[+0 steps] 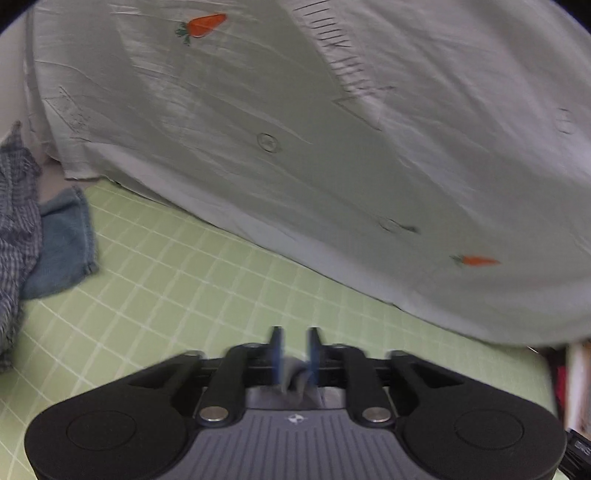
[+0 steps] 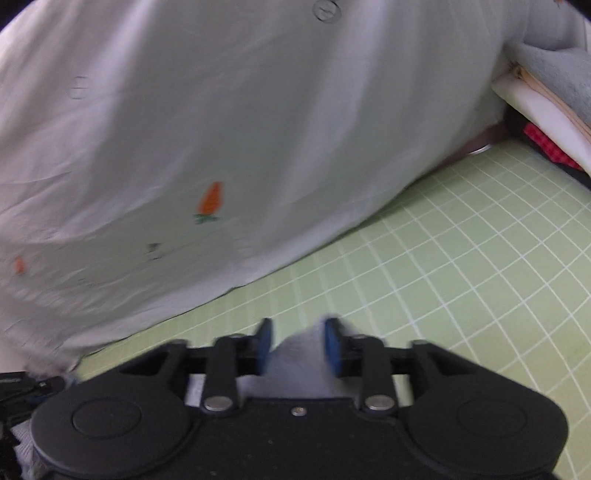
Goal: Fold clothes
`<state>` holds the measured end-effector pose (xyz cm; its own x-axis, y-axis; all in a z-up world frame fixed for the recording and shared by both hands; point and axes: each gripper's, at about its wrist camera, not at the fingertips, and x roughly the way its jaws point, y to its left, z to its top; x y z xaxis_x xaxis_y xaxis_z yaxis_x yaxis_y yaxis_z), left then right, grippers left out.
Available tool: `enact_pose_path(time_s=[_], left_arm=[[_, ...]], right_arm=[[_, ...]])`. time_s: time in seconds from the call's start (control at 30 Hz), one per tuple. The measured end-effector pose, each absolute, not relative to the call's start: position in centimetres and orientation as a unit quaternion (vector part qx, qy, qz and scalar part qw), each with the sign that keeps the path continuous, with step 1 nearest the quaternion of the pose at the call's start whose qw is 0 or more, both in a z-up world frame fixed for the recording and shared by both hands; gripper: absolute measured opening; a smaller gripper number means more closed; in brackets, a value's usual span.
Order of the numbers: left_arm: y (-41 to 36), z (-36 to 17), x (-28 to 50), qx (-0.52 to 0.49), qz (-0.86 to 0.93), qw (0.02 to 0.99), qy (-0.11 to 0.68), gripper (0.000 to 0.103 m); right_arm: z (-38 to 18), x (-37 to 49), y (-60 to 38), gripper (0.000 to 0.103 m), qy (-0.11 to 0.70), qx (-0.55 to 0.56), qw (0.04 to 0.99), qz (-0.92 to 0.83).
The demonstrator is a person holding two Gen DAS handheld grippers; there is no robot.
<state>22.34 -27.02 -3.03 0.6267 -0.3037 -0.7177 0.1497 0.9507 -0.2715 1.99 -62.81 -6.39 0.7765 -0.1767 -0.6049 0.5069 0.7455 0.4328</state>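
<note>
Both grippers hold the same pale shirt (image 1: 295, 147), the one printed with little carrots (image 1: 203, 25), and it billows ahead of the jaws like a sheet caught mid-air. The left gripper (image 1: 294, 350) has its blue pads drawn narrow on a bunched tuck of grey-white cloth that sits between them and runs back toward the gripper body. The right gripper (image 2: 297, 343) stands a little wider, yet a peak of the same cloth fills the gap between its pads, so I judge it a grip too.

Holding two points of one edge makes sense for folding: the rest of the shirt is left free to spread out in front, over the green mat (image 1: 166, 277). Beyond the jaws the shirt's far edge meets the mat in a long line; the near part looks lifted, though the blur makes that hard to settle. Whether it is being laid out flat or carried over into a fold, I cannot tell.

To the left of the left jaws lies a checked cloth (image 1: 16, 221) over a blue towel (image 1: 66, 243). Far to the right of the right jaws sits a stack (image 2: 546, 99) of folded pieces, kept clear of the working space.
</note>
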Motion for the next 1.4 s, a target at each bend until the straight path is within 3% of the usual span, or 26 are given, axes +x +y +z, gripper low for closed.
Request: enact_pose_path(time_s=[0.07,0.43,0.8,0.87,1.1,1.4], left_arm=[[-26.6,-3.7,22.5,-0.090,-0.121,0.899,0.410,0.068],[-26.1,-10.0,19.1,-0.021,-0.102,0.846,0.523,0.077],[-28.5,-12.9,18.6,0.019,-0.136,0.814,0.564,0.086],[-28.8,-13.4,18.9,0.021,-0.139,0.811,0.568,0.087],[-29.0,-14.4,19.7,0.010,-0.145,0.804,0.577,0.094],[-28.7,-15.4,19.9,-0.047,-0.158,0.792,0.587,0.095]], right_arm=[[-6.4,2.4,-62.8,0.064,0.262,0.275,0.901,-0.208],[-10.1,1.3,-61.5,0.083,0.352,0.248,0.883,-0.188],[-13.6,2.6,-60.6,0.086,0.419,0.251,0.859,-0.157],[-14.1,3.1,-60.6,0.093,0.424,0.250,0.857,-0.150],[-15.5,4.6,-61.1,0.102,0.432,0.269,0.851,-0.131],[-15.7,6.4,-60.1,0.103,0.423,0.273,0.855,-0.124]])
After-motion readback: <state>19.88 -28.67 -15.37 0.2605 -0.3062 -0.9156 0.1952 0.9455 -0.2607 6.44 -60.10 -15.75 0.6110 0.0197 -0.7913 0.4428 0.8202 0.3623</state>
